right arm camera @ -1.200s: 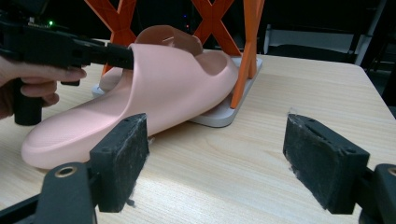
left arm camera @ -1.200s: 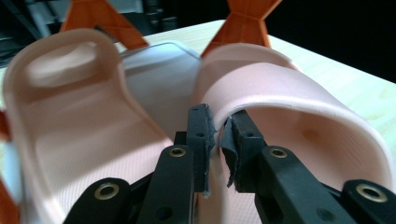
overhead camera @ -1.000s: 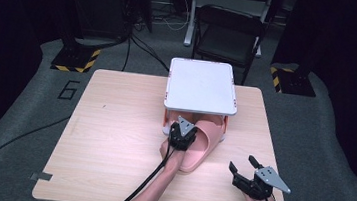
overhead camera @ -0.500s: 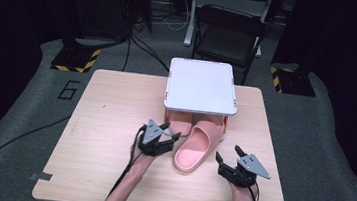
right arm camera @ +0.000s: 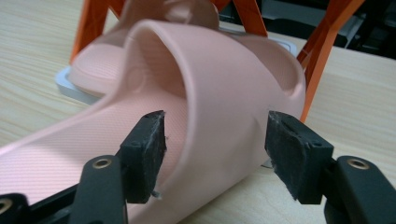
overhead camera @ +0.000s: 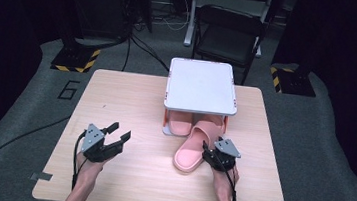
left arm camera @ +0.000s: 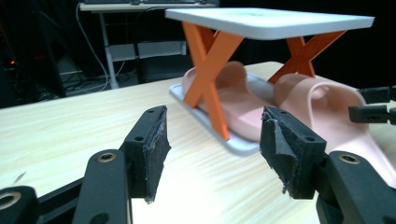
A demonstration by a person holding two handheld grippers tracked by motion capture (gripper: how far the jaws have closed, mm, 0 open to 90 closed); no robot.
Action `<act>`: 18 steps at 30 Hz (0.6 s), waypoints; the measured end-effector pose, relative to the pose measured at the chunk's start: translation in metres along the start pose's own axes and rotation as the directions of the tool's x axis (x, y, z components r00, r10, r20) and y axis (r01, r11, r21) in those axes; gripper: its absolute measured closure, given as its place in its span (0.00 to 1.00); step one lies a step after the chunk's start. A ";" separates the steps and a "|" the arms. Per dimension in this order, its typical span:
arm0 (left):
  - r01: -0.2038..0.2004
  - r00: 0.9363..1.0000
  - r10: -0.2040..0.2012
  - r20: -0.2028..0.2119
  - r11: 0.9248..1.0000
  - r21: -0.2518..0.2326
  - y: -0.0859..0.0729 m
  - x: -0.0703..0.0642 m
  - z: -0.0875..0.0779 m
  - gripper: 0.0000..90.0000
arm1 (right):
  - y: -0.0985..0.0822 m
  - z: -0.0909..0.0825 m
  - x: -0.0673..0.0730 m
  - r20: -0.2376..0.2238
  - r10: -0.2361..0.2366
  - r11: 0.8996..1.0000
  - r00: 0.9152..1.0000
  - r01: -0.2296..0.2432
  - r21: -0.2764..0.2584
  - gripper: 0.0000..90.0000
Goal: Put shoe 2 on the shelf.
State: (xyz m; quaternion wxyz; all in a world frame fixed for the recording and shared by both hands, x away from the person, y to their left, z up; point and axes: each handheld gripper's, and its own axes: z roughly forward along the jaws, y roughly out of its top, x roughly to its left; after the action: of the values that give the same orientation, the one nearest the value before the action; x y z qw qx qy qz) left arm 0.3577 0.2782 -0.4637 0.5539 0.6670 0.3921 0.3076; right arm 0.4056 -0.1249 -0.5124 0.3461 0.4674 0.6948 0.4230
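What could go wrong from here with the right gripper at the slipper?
The right gripper, jaws just closing, straddles the strap edge of the outer slipper without pressing yet; a thin bite on soft material may slip. Pushing it into the rack could catch an orange leg or nudge the slipper already inside.

Rack (overhead camera: pixel 202 85) sits at far middle of bench (overhead camera: pixel 131 95). One slipper (overhead camera: pixel 179 120) lies on rack's bottom tray; second slipper (overhead camera: pixel 195 147) half out in front, heel toward near edge. Chair (overhead camera: pixel 225 40) stands behind bench on floor.
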 end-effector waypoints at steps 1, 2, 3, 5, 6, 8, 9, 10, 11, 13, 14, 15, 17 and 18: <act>0.002 1.000 -0.002 -0.003 1.000 0.002 -0.002 0.002 -0.002 0.46 | -0.001 0.002 -0.001 0.000 0.015 1.000 1.000 -0.015 0.005 0.45; 0.002 1.000 -0.002 -0.003 1.000 0.002 -0.002 0.002 -0.002 0.46 | -0.001 0.002 -0.001 0.000 0.015 1.000 1.000 -0.015 0.005 0.45; 0.013 1.000 -0.013 -0.014 1.000 0.002 -0.007 0.005 -0.004 0.46 | -0.004 0.005 -0.006 -0.016 0.044 0.999 0.999 -0.044 0.005 0.47; 0.022 1.000 -0.022 -0.015 1.000 -0.001 -0.009 0.006 -0.005 0.46 | -0.004 0.005 -0.007 -0.042 0.048 0.999 0.998 -0.048 0.003 0.49; 0.032 0.999 -0.032 -0.018 1.000 0.001 -0.013 0.008 -0.007 0.46 | -0.004 0.007 -0.007 -0.036 0.033 0.999 0.999 -0.033 -0.002 0.51; 0.037 0.999 -0.037 -0.018 0.999 -0.001 -0.014 0.008 -0.008 0.46 | -0.003 0.008 -0.008 -0.033 0.024 0.999 0.999 -0.025 -0.025 0.58; 0.037 0.999 -0.037 -0.016 0.999 0.003 -0.015 0.009 -0.009 0.46 | -0.003 0.008 -0.008 -0.033 0.024 0.999 0.999 -0.025 -0.025 0.58; 0.043 0.999 -0.043 -0.020 0.999 -0.002 -0.017 0.009 -0.009 0.46 | -0.002 0.006 -0.011 -0.030 0.020 1.000 0.999 -0.021 -0.019 0.69; 0.041 0.999 -0.041 -0.018 0.999 0.003 -0.017 0.009 -0.010 0.46 | -0.002 0.006 -0.012 -0.031 0.026 0.999 0.999 -0.027 -0.021 0.72; 0.038 0.999 -0.038 -0.022 0.999 0.001 -0.017 0.009 -0.010 0.46 | -0.001 0.005 -0.016 -0.036 0.042 0.999 0.998 -0.043 -0.026 0.76; 0.038 0.999 -0.038 -0.022 0.999 0.001 -0.017 0.009 -0.010 0.46 | 0.000 0.006 -0.017 -0.038 0.043 0.998 0.998 -0.044 -0.033 0.76; 0.042 0.999 -0.042 -0.022 0.999 -0.004 -0.016 0.010 -0.011 0.46 | 0.002 0.007 -0.018 -0.038 0.047 0.998 0.998 -0.048 -0.036 0.77; 0.045 0.999 -0.046 -0.025 0.999 -0.009 -0.016 0.010 -0.011 0.46 | 0.006 0.008 -0.019 -0.033 0.034 0.999 0.999 -0.035 -0.032 0.78; 0.045 0.999 -0.045 -0.026 0.999 -0.008 -0.016 0.011 -0.012 0.46 | 0.008 0.009 -0.020 -0.024 0.039 0.999 0.999 -0.040 -0.036 0.79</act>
State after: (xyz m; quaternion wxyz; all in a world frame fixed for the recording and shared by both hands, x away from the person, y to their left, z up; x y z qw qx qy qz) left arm 0.3501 0.2944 -0.4776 0.5579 0.6518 0.4130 0.3055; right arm 0.4229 -0.1392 -0.5068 0.3381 0.4696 0.6816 0.4480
